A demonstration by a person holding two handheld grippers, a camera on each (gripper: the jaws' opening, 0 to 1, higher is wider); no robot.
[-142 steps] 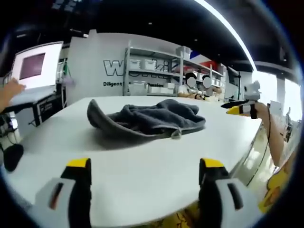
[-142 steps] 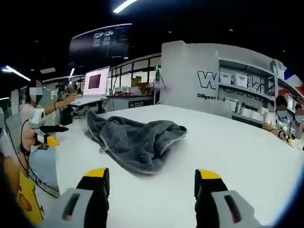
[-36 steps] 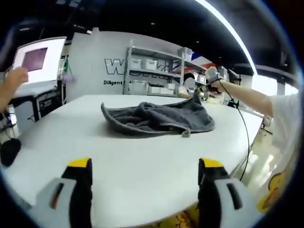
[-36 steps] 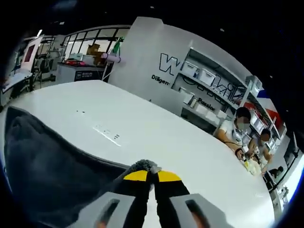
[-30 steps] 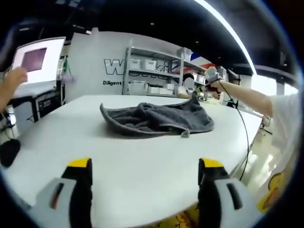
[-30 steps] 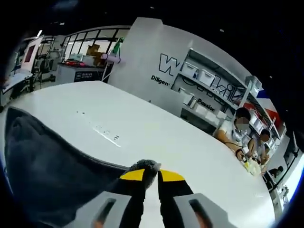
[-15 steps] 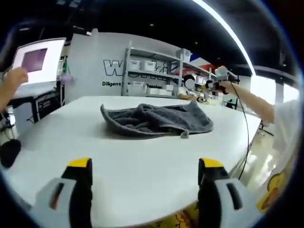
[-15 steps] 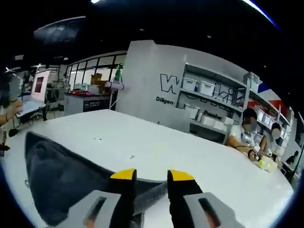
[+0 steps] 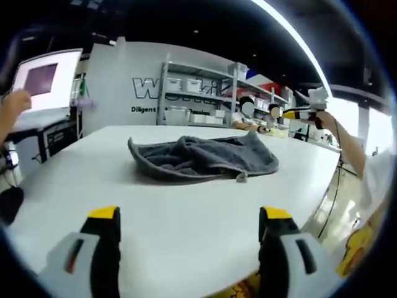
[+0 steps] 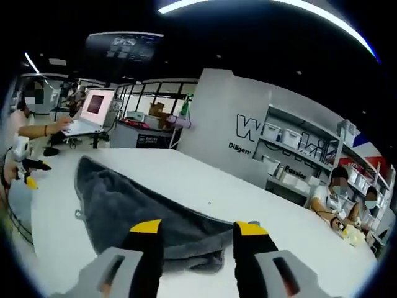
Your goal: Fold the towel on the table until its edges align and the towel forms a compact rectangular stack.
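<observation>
A dark grey towel (image 9: 201, 158) lies crumpled in a low heap on the white table (image 9: 186, 208), a small loop tag at its near edge. My left gripper (image 9: 189, 214) is open, well short of the towel, with bare table between its yellow tips. The right gripper (image 9: 304, 113) hangs in the air to the right, beyond the towel, on a person's arm. In the right gripper view the towel (image 10: 142, 217) spreads below and ahead of my open right gripper (image 10: 198, 228), apart from the jaws. The left gripper (image 10: 28, 164) shows small at the far left.
A lit screen (image 9: 43, 77) stands on a desk to the left, with a person's hand (image 9: 12, 108) near it. Shelves with white bins (image 9: 198, 93) line the back wall. People sit at a far table (image 10: 338, 186). The table's rounded edge (image 9: 322, 186) runs close on the right.
My right gripper let go of the towel's corner, opened and drew back and up. The lifted corner dropped onto the heap. My left gripper stayed open and barely moved.
</observation>
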